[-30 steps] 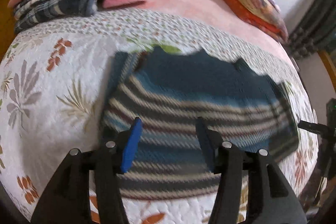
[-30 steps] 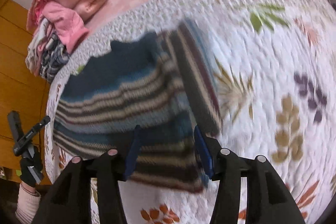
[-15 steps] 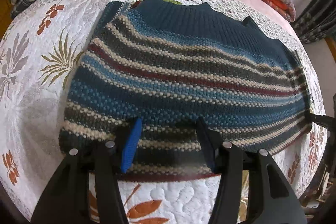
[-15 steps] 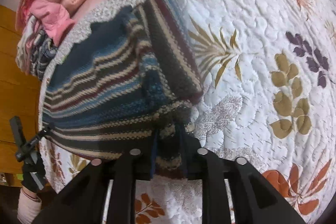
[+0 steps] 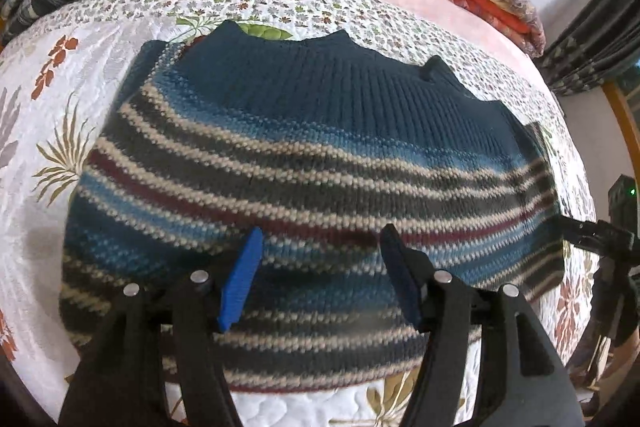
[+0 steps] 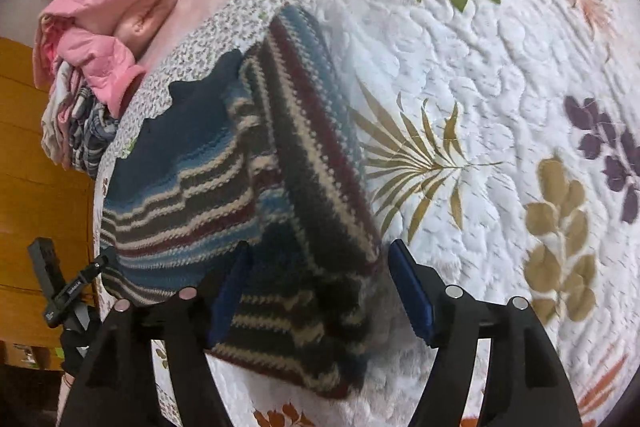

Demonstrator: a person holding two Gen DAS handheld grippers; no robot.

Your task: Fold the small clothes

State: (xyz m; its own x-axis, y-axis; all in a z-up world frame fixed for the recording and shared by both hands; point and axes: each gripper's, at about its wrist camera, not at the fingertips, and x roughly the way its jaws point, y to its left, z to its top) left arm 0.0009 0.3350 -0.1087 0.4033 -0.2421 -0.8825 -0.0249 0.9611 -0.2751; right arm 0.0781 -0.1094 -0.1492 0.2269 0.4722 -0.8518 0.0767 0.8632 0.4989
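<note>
1. White quilted bedspread with leaf prints point(image 5: 48, 99) covering the bed.
2. Blue, cream and maroon striped knitted sweater point(image 5: 304, 163): flat on the bedspread, one side folded over.
3. Left tool point(image 5: 320, 267): fingers apart above the hem; contact unclear.
4. Right tool point(image 6: 318, 281): fingers apart, straddling the folded edge.

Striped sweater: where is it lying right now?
The striped sweater lies flat on the floral quilt, in front of both open grippers; in the right wrist view its sleeve is folded over the body.
</note>
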